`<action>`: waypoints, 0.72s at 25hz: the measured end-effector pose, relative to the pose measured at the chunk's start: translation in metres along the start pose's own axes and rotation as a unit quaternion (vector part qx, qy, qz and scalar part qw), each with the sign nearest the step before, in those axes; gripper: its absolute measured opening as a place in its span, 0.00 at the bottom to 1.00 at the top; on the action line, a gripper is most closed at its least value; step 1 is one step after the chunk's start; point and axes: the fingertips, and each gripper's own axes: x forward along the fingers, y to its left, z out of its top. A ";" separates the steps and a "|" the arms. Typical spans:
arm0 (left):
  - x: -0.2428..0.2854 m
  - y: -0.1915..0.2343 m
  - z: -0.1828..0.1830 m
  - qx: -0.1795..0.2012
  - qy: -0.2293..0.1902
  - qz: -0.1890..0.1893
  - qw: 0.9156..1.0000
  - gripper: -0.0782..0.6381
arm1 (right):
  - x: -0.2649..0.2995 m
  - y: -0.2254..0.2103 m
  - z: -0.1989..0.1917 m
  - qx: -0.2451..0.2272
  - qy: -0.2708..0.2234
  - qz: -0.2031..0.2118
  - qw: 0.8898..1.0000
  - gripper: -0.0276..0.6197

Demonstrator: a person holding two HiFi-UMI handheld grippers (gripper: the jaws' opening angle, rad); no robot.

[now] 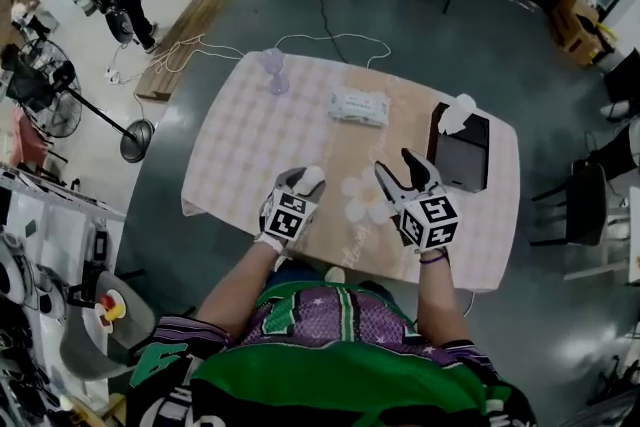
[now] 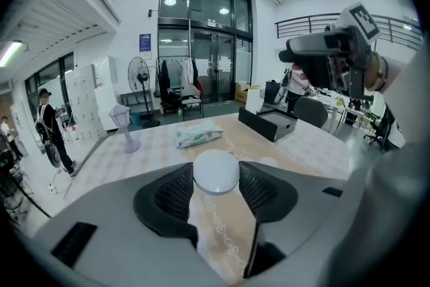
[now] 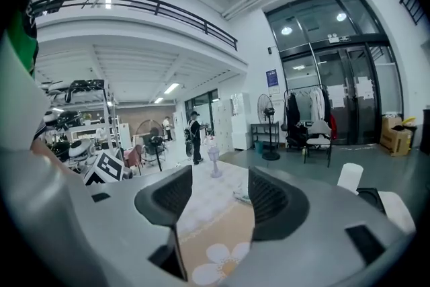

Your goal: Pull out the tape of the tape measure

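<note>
- Tape measure (image 2: 216,171): a small, round, white case with a smooth domed face. It sits at the centre of the left gripper view and at the tip of the left-hand tool in the lower middle of the head view.
- The left gripper (image 2: 216,179) is closed on the case, with a ribbed black pad pressing each side of its rim. The jaws stand fairly wide because the case fills the gap.
- The right gripper (image 3: 220,188) is wide open and empty. Between its jaws only the table (image 1: 250,135) shows, with its pale checked cloth and a white flower print.
- Handling, as a judgement: the case looks light, hard and glossy, so it could twist or slip between the pads once the tape is pulled. The rim grip should resist that better than a grip on the dome.
- The tape itself is likely thin and springy. The place to take it is the end tab at the case's edge, but no view shows that tab.
- Well apart, toward the top of the head view, lie a soft pack of wipes (image 1: 358,106) and a rigid black tray (image 1: 462,155).
</note>
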 end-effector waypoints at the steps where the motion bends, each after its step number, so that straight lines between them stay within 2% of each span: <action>1: -0.008 -0.005 0.004 -0.001 -0.003 -0.003 1.000 0.44 | -0.006 0.002 0.002 0.002 -0.001 -0.001 1.000 0.42; 4: -0.024 -0.012 0.021 0.005 -0.016 -0.007 1.000 0.44 | -0.018 0.007 0.012 -0.002 -0.010 -0.003 1.000 0.42; 10: -0.052 0.000 0.065 0.008 -0.056 -0.009 0.998 0.44 | -0.022 0.009 0.038 -0.012 -0.038 -0.012 0.999 0.42; 18: -0.098 0.031 0.103 0.053 -0.069 -0.023 0.996 0.44 | -0.025 0.031 0.080 -0.035 -0.053 -0.023 0.998 0.42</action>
